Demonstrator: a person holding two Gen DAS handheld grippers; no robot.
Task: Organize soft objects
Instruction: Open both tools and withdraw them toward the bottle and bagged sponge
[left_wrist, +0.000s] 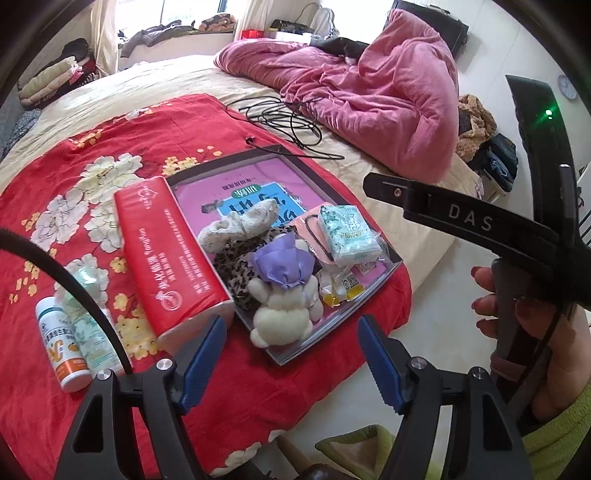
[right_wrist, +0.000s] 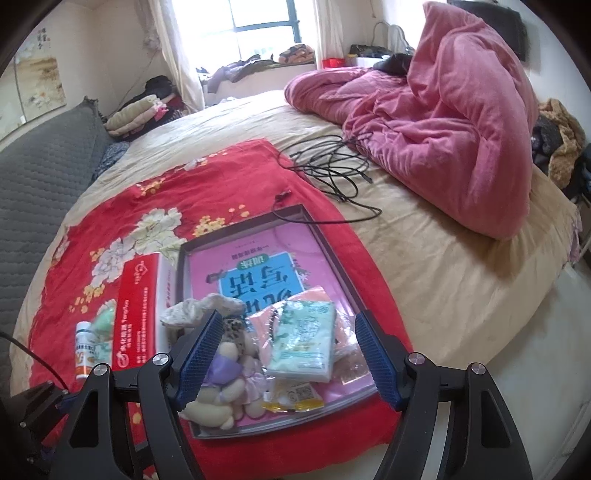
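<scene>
— looking at it from here, both claws are empty. the left claw (left_wrist: 291, 354) has its blue pads spread wide with nothing between them, and the right claw (right_wrist: 288, 354) is just as wide, hanging above the tray.

— so where's the soft stuff?

— mostly piled in the near end of the shallow tray (left_wrist: 295, 162) on the red floral blanket (left_wrist: 74, 192): the plush bear (left_wrist: 284, 306) in its purple dress, the leopard-print cloth (left_wrist: 236, 266), the cream lace piece (left_wrist: 240, 221), and the tissue pack (left_wrist: 349, 236) lying on a pink pouch. the big red tissue pack (left_wrist: 170, 254) sits just outside, against the tray's left wall.

— what could go wrong, you reckon?

— the pile is crowded at one end. if a claw comes down for another grab it could snag the bear and drag the leopard cloth with it. the tissue pack rests tilted on top of things, so i'd guess a nudge slides it over the rim.

— and the bed?

— soft footing. press on the tray edge and it may tip. the white bottle (left_wrist: 62, 350) and the green pack (left_wrist: 86, 295) lie near the blanket's edge, and the black cable (left_wrist: 288, 122) is loose beyond the tray, ready to catch.
</scene>
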